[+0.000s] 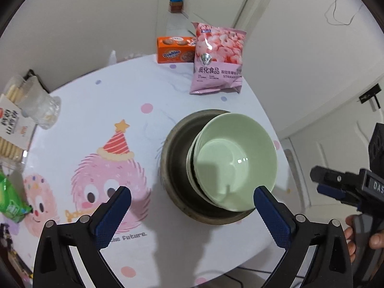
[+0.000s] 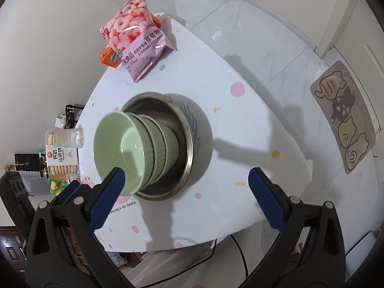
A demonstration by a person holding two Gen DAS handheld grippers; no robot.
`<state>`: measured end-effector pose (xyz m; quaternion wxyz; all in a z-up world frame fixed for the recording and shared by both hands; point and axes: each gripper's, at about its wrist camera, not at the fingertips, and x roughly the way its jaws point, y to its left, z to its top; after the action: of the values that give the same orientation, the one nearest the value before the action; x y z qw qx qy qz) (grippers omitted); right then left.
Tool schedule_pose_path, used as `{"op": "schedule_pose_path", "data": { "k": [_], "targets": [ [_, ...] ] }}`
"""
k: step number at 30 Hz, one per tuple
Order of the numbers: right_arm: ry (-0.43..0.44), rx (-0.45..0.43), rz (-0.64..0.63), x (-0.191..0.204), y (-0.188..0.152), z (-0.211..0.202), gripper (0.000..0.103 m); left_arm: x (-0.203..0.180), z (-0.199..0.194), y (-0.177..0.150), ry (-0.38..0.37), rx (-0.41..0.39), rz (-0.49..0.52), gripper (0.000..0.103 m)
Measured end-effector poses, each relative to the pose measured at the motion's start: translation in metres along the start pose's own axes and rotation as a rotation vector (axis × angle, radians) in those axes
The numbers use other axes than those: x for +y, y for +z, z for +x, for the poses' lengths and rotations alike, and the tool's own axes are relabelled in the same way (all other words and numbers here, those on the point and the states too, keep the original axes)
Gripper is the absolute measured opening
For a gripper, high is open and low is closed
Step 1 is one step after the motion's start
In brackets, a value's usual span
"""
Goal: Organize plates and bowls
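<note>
a stack of pale green bowls (image 2: 134, 148) is seen nested inside a wide metal bowl (image 2: 184, 129) on the round table (image 2: 240, 124), which is covered by a white cloth printed with pink fuzzy cartoon creatures (image 1: 108, 182) and coloured dots. at least four green bowls can be counted in the right wrist view, and the stack is tipped over toward the left of that picture, so it's leaned rather than stood straight. the top bowl (image 1: 235, 160) is shown empty from the left wrist view.

the left gripper (image 1: 192, 206) is held spread wide above the near part of the table, nothing caught between its blue pads (image 1: 112, 218), with the metal bowl just ahead of its right finger. the right gripper (image 2: 186, 187) is spread just as wide and nothing is gripped by it either; its left pad (image 2: 108, 196) is overlapped with the rim of the top bowl in the picture, but whether it's touched can't be told.

a pink snack bag (image 1: 218, 57) and an orange biscuit box (image 1: 175, 49) are parked at the far edge. a clear glass (image 1: 38, 103) and a biscuit pack (image 2: 61, 158) are kept off to the left side.
</note>
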<state>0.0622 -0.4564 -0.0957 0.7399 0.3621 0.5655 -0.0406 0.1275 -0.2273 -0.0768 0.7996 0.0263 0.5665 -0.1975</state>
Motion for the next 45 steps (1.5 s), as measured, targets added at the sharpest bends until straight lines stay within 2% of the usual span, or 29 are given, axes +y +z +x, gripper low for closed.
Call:
{"op": "schedule_pose_path", "data": {
  "k": [4,9,16,22,28,34,38,43,45],
  "targets": [
    [-0.025,-0.015,-0.032,0.002,-0.007,-0.006,0.102,-0.002,-0.009,-0.001,0.045,-0.028,0.006,0.103],
    [-0.047,-0.022,-0.074,0.004,-0.008,-0.008,0.102,0.002,-0.014,-0.001,0.092,-0.064,-0.033,0.103],
    [-0.058,-0.003,-0.092,0.0,-0.006,-0.004,0.102,0.007,-0.01,-0.005,0.123,-0.052,-0.054,0.103],
    [-0.032,0.013,-0.072,-0.006,0.001,0.006,0.102,0.015,-0.002,-0.012,0.141,-0.054,-0.04,0.103],
    [-0.001,0.064,0.029,-0.025,0.018,0.037,0.102,0.046,0.018,-0.021,0.096,-0.019,-0.114,0.103],
    [-0.014,0.097,0.072,-0.033,0.025,0.054,0.102,0.073,0.035,-0.021,0.085,0.009,-0.18,0.103],
    [-0.017,0.111,0.069,-0.03,0.03,0.065,0.102,0.081,0.068,-0.015,0.021,0.076,-0.178,0.103],
    [-0.023,0.13,0.078,-0.031,0.036,0.082,0.102,0.075,0.091,-0.01,-0.043,0.1,-0.147,0.103],
    [-0.042,0.139,0.079,-0.034,0.039,0.09,0.1,0.078,0.099,-0.009,-0.066,0.118,-0.148,0.099]
  ]
}}
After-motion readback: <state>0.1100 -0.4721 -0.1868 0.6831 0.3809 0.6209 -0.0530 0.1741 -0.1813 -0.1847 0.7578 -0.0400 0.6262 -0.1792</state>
